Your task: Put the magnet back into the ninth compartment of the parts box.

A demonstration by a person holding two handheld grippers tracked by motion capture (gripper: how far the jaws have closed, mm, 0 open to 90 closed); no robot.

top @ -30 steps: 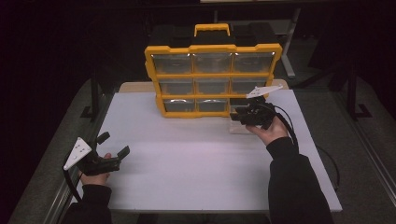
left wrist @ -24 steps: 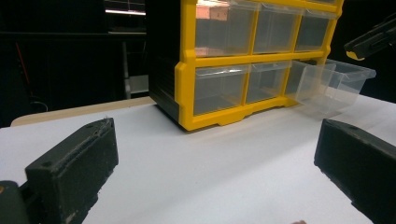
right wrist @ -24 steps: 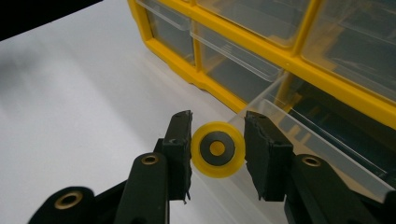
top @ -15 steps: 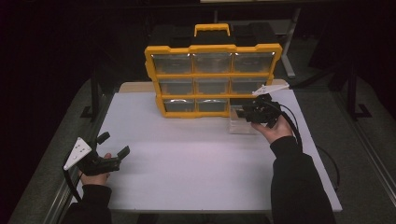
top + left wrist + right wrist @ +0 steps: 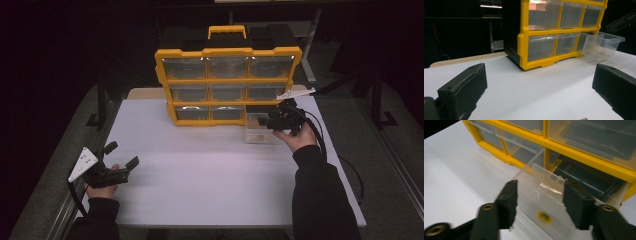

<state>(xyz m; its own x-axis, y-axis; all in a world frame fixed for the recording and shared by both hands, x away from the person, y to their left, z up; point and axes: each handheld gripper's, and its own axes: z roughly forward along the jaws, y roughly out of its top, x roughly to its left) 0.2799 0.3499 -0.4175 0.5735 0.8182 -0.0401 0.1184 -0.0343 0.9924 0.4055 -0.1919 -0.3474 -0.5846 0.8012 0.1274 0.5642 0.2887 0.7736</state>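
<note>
Drawer status: the small clear plastic drawer [image 5: 261, 129] from the bottom-right bay of the yellow-framed organiser cabinet with clear drawers [image 5: 227, 80] is out of its slot and rests on the white table top [image 5: 210, 175], just in front of the open bay. In the left gripper view the same drawer [image 5: 602, 45] leans out of the cabinet's lower right corner, its back end close to the opening.

Right gripper [image 5: 539, 195] — its jaws have just been opening. They now stand partly apart, one on each side of the drawer's front wall and tab. I see a gap at each pad, so I read this as a release and not a grip. A small yellow item [image 5: 544, 216] lies on the drawer floor; I cannot make out what it is.

Left gripper [image 5: 121, 156] hovers low over the near left part of the table, well apart from the cabinet. Its jaws stand wide, with nothing between them.

Handling notes, my judgement: the drawer looks light, thin-walled and stiff, with smooth, slippery sides. Hard squeezing could flex or crack a wall. The best hold is probably the front pull tab or the top edge of the front wall, with the pads flat on both faces. The loose item inside will slide if I tip it — keep the drawer level.
</note>
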